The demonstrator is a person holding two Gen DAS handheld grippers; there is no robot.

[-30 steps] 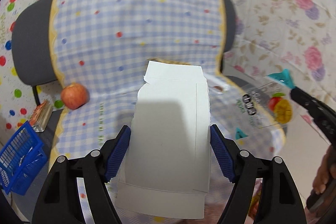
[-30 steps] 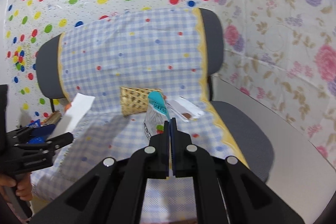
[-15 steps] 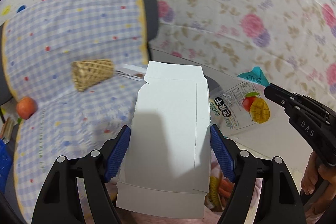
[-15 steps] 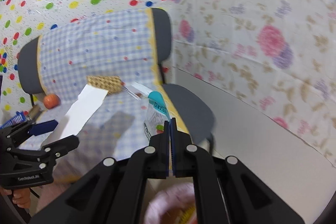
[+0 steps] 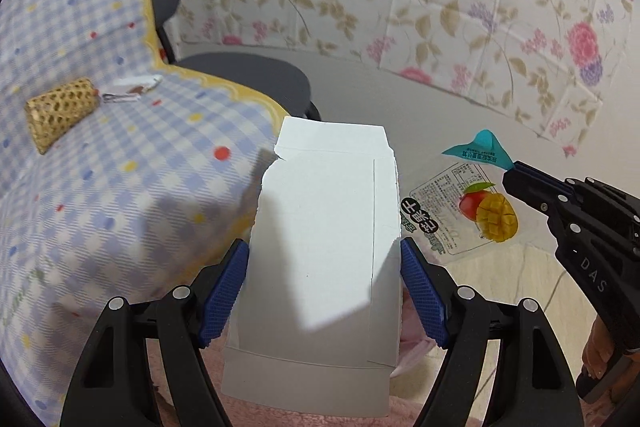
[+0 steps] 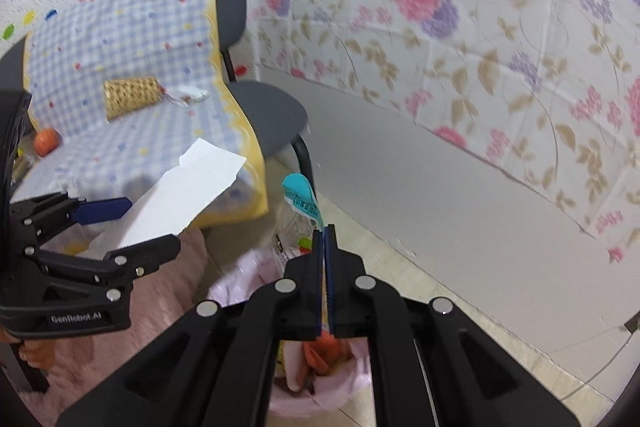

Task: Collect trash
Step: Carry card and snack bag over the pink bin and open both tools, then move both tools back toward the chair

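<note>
Over the pink-lined bin point(image 6: 320, 387), left gripper point(image 5: 324, 291) clamps flattened white carton point(image 5: 320, 259), right gripper point(image 6: 323, 267) pinches mango snack wrapper point(image 5: 460, 211), apparently for dropping.

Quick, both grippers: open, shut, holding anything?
Left gripper: shut on the white carton.
Right gripper: shut on the mango wrapper.

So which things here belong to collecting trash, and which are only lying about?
For the job:
- flat white cardboard box
- clear mango-print plastic wrapper
- pink-lined trash bin
- small white wrapper

Lying about, probably:
- woven yellow basket
- round orange fruit
</note>
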